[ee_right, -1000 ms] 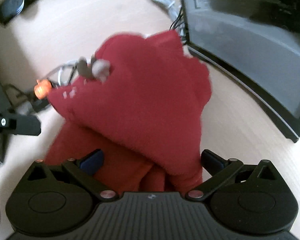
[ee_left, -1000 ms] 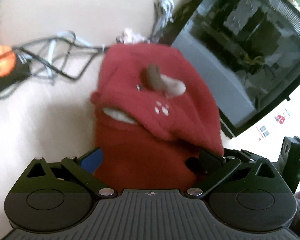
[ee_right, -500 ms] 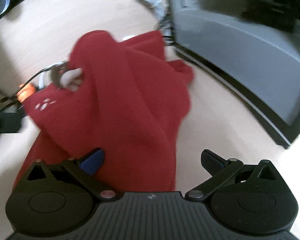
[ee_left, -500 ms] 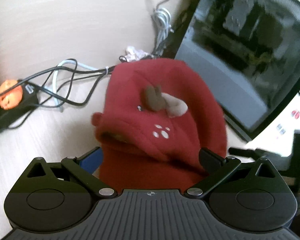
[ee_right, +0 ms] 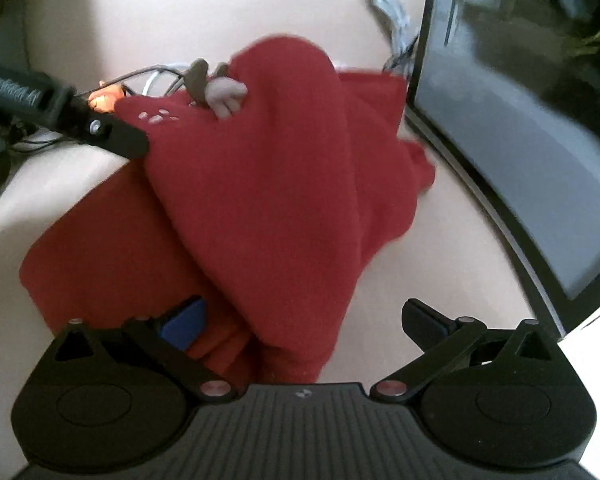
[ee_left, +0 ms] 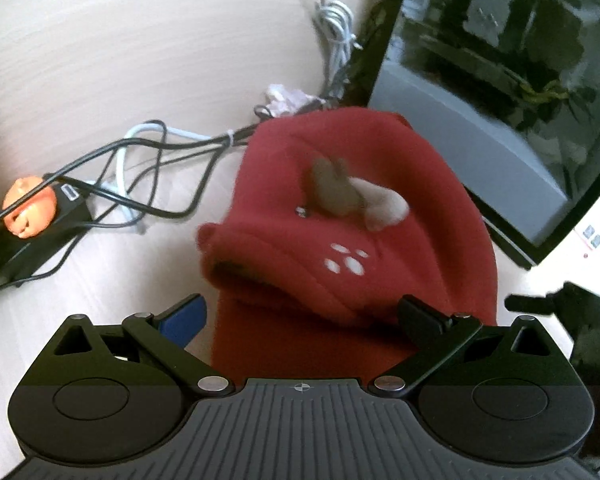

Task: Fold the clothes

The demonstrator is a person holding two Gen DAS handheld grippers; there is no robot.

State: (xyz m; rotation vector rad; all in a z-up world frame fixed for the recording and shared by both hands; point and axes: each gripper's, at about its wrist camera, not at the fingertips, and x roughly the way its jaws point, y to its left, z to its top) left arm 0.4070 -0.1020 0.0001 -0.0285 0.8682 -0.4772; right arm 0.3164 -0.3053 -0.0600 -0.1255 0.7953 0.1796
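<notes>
Red garment (ee_left: 352, 240): bunched in a heap on the table (ee_left: 100, 60), just left of the monitor, brown-and-grey appliqué and white paw print on top.
Monitor (ee_left: 500, 100): dark screen, far right, tilted.
Left gripper (ee_left: 300, 316): jaws spread, cloth between them, near edge.
Right gripper (ee_right: 304, 320): jaws spread, cloth lying between.
Cables (ee_left: 148, 168): tangled, far left.
Orange figure (ee_left: 28, 208): left, atop a black block.

Each black hand-held gripper, left (ee_left: 300, 316) and right (ee_right: 302, 320), has a ribbed grey housing, twin round discs, silver pivot screws and one blue-padded finger (ee_left: 184, 316) opposite a black one.
</notes>
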